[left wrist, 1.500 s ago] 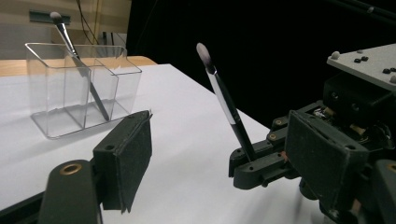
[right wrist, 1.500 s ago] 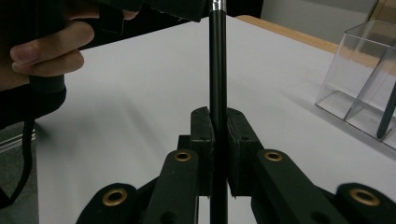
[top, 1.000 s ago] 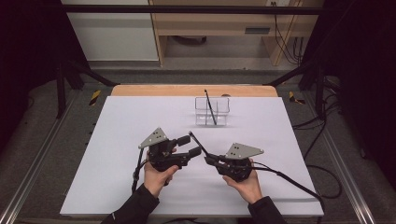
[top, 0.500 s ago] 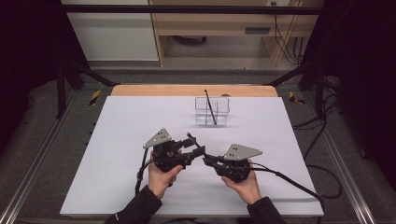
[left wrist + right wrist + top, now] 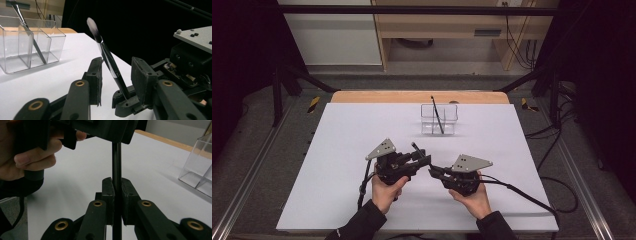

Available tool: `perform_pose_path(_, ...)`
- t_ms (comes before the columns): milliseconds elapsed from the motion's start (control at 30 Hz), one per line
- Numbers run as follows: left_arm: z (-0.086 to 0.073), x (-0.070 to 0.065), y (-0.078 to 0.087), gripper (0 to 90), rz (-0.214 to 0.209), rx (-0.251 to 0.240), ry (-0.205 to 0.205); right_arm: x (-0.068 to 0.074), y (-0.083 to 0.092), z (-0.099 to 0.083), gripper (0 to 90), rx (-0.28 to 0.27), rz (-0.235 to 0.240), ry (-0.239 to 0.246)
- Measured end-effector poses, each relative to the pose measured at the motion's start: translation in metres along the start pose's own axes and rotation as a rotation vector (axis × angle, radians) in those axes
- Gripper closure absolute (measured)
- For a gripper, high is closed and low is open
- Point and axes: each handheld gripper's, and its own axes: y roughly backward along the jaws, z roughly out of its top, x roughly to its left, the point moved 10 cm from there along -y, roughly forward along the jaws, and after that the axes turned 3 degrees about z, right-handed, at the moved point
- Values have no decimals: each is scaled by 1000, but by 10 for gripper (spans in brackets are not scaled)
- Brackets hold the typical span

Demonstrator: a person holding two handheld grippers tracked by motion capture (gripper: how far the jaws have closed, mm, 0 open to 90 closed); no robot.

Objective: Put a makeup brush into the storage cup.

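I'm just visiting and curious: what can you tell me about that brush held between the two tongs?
The brush is slim, with a glossy black handle, a shiny metal collar and a soft tuft, white with a dark tip. It stands tilted, tuft up. The right tongs clamp its lower handle. The left tongs have just been closing around the handle; their pads do not yet press it. It hangs above the white table.

right hand-held gripper (image 5: pixel 117 202): jaws clamped on the brush handle (image 5: pixel 116 162)
left hand-held gripper (image 5: pixel 100 130): above, over the handle
clear organiser (image 5: pixel 200 167): right edge, on the table (image 5: pixel 155 162)
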Motion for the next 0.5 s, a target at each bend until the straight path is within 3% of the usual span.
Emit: perform_pose_path(500, 1, 3, 2, 765, 5, -12, 35, 2, -2, -1, 831, 5, 13, 10)
